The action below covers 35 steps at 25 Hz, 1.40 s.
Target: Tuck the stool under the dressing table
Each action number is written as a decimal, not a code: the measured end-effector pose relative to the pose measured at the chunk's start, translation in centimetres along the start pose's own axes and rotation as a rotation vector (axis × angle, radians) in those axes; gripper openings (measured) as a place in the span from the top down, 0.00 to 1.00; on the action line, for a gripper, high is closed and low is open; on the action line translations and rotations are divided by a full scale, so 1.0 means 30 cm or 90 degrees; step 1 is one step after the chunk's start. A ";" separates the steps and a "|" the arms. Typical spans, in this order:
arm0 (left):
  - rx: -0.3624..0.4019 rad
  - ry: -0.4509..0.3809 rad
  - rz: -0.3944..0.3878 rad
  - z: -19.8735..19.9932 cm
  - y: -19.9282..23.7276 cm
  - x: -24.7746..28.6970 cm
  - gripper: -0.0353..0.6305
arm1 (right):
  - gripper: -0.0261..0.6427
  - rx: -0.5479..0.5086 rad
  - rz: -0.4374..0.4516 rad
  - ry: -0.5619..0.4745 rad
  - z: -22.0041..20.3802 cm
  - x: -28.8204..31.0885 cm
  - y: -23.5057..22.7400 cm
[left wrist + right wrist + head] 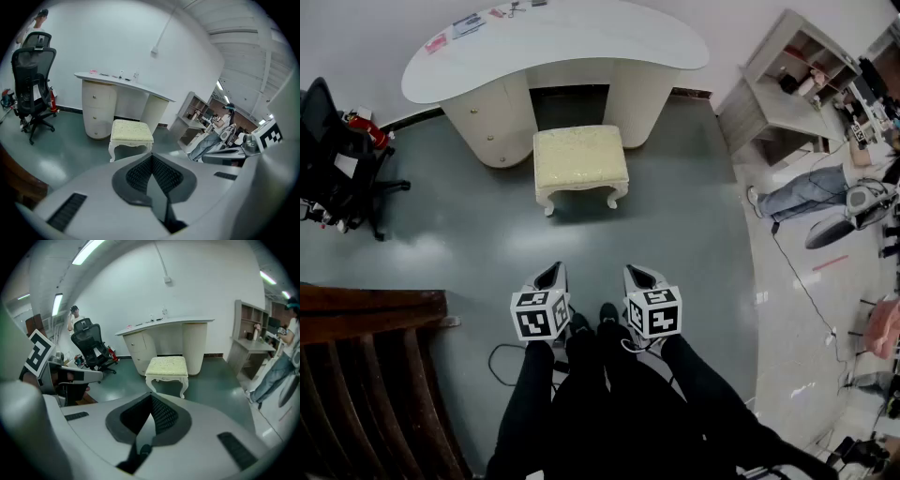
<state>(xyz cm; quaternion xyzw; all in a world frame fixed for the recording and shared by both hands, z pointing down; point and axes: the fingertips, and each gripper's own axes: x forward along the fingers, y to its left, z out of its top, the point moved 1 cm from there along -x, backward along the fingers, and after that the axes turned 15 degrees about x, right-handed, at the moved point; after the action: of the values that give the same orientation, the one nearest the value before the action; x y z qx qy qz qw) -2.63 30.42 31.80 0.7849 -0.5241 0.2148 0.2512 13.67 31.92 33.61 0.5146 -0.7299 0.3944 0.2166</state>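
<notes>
Before the dressing table (553,47), the stool (580,157) stands untucked; the whole push remains. Left gripper (548,275) and right gripper (639,276) wait well back, jaws together, empty.

Head view: high up, looking steeply down past left gripper (549,273) and right gripper (639,276). Left gripper view, right gripper view: low, facing forward. All three share stool (579,159) and dressing table (553,47), well ahead.

Bright overhead striplights, floor glare, fisheye edges
</notes>
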 end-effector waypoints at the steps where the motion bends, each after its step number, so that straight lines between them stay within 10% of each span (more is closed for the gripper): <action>1: 0.000 0.000 0.001 0.002 0.004 0.000 0.94 | 0.96 0.000 0.000 0.000 0.003 0.001 -0.001; 35: 0.031 -0.041 0.016 -0.001 0.118 -0.070 0.94 | 0.96 -0.021 -0.043 -0.050 0.065 -0.018 0.016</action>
<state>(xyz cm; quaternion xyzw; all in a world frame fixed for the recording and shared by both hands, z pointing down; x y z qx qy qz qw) -6.68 30.79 31.17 0.7908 -0.5361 0.2053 0.2124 13.61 30.75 31.89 0.5503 -0.7262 0.3547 0.2095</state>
